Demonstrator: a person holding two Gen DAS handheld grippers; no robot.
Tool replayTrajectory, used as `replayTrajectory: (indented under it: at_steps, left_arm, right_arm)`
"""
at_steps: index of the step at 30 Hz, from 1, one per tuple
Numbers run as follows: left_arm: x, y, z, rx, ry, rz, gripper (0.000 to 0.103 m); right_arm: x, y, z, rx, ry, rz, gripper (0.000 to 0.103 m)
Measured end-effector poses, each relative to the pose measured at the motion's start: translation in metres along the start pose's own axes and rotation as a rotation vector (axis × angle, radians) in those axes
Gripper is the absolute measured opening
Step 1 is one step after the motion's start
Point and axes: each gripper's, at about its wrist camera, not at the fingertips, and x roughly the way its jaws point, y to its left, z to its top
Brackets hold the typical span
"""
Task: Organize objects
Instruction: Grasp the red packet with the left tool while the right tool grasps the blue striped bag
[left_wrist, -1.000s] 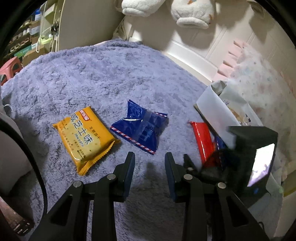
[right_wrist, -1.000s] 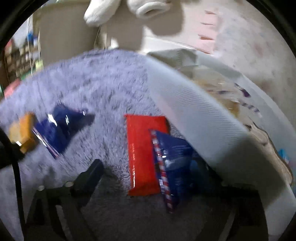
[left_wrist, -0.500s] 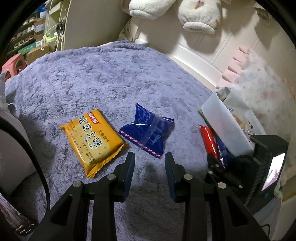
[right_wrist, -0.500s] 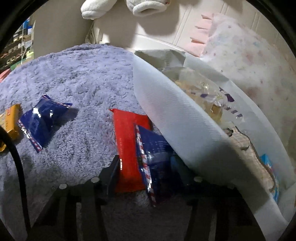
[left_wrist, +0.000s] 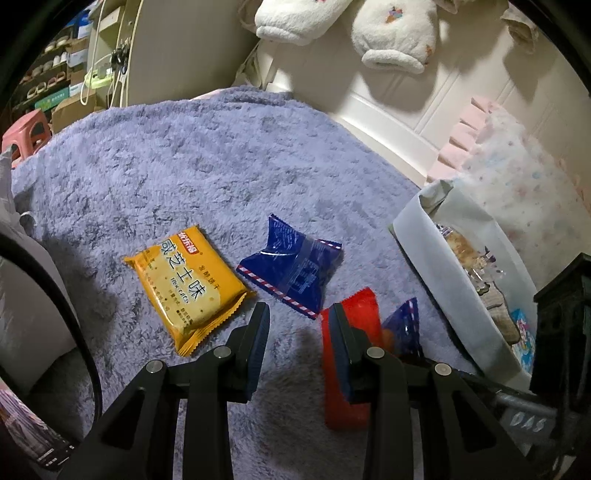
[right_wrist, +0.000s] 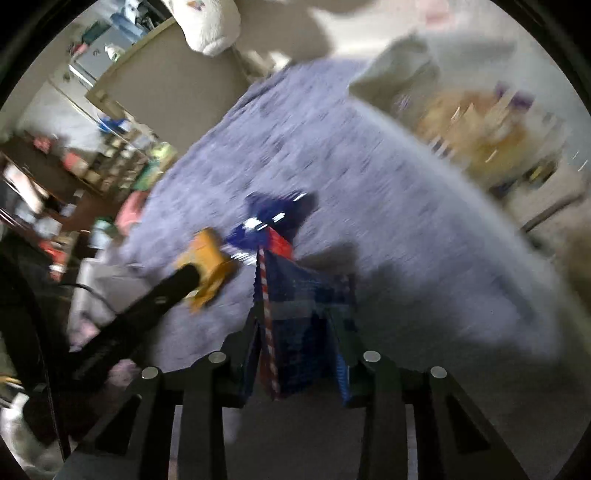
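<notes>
My right gripper (right_wrist: 297, 328) has a dark blue snack packet (right_wrist: 303, 314) with a red-and-white striped edge upright between its fingers. Its jaws are closing and the pads press on the packet. The left wrist view shows this packet (left_wrist: 404, 326) raised just right of a red packet (left_wrist: 351, 369) that lies flat on the purple fleece blanket (left_wrist: 221, 166). My left gripper (left_wrist: 298, 314) hovers open and empty above the blanket. Just beyond its fingertips lie a yellow biscuit packet (left_wrist: 188, 284) and a second blue packet (left_wrist: 295, 269).
A white fabric bag (left_wrist: 454, 291) holding several snacks stands at the right, and its wall (right_wrist: 472, 236) shows blurred in the right wrist view. White plush toys (left_wrist: 391, 33) hang above the bed's far edge. Shelves and a pink stool (left_wrist: 26, 134) stand beyond the left edge.
My right gripper has shut on the blue packet beside the red one, risen a little and rolled. The red packet now lies uncovered. My left gripper has hardly moved.
</notes>
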Motion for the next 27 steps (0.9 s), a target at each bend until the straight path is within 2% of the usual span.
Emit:
replayTrajectory:
  at_steps: [2, 4, 6, 7, 8, 12, 17, 21, 22, 24, 25, 26, 27]
  left_arm:
    - [0.0, 0.0, 0.0, 0.002, 0.001, 0.001, 0.032]
    - [-0.002, 0.0, 0.001, 0.007, 0.002, 0.003, 0.032]
    - [-0.004, -0.001, 0.001, 0.018, 0.011, 0.005, 0.032]
    - [-0.004, -0.001, 0.002, 0.024, 0.016, 0.006, 0.032]
    - [-0.004, -0.002, 0.002, 0.029, 0.02, 0.006, 0.032]
    - [0.002, -0.006, 0.0, 0.042, 0.069, -0.028, 0.032]
    - [0.022, -0.022, -0.01, 0.069, 0.16, -0.105, 0.032]
    - [0.043, -0.05, -0.025, 0.175, 0.212, -0.065, 0.033]
    - [0.047, -0.052, -0.028, 0.181, 0.219, -0.056, 0.033]
    - [0.06, -0.054, -0.034, 0.164, 0.254, -0.039, 0.034]
    - [0.064, -0.054, -0.036, 0.15, 0.262, -0.047, 0.036]
    - [0.066, -0.055, -0.037, 0.137, 0.258, -0.059, 0.039]
    - [0.066, -0.057, -0.038, 0.135, 0.256, -0.061, 0.044]
  right_arm:
    - [-0.003, -0.004, 0.004, 0.045, -0.01, 0.045, 0.039]
    - [-0.015, -0.01, 0.007, 0.081, -0.07, 0.087, 0.041]
    - [-0.028, -0.014, 0.005, 0.106, -0.121, 0.109, 0.049]
    - [-0.033, -0.015, 0.006, 0.121, -0.137, 0.103, 0.056]
    - [-0.033, -0.017, 0.008, 0.13, -0.14, 0.08, 0.061]
    - [-0.035, -0.025, 0.012, 0.157, -0.13, -0.059, 0.061]
    - [-0.036, -0.032, 0.013, 0.158, -0.137, -0.132, 0.061]
    - [-0.024, -0.032, 0.014, 0.098, -0.111, -0.27, 0.061]
    - [-0.018, -0.034, 0.014, 0.098, -0.089, -0.29, 0.06]
    - [-0.012, -0.038, 0.014, 0.106, -0.06, -0.289, 0.047]
    - [-0.012, -0.039, 0.012, 0.111, -0.053, -0.276, 0.034]
    - [-0.015, -0.041, 0.01, 0.118, -0.054, -0.244, 0.028]
    - [-0.017, -0.042, 0.01, 0.121, -0.062, -0.222, 0.027]
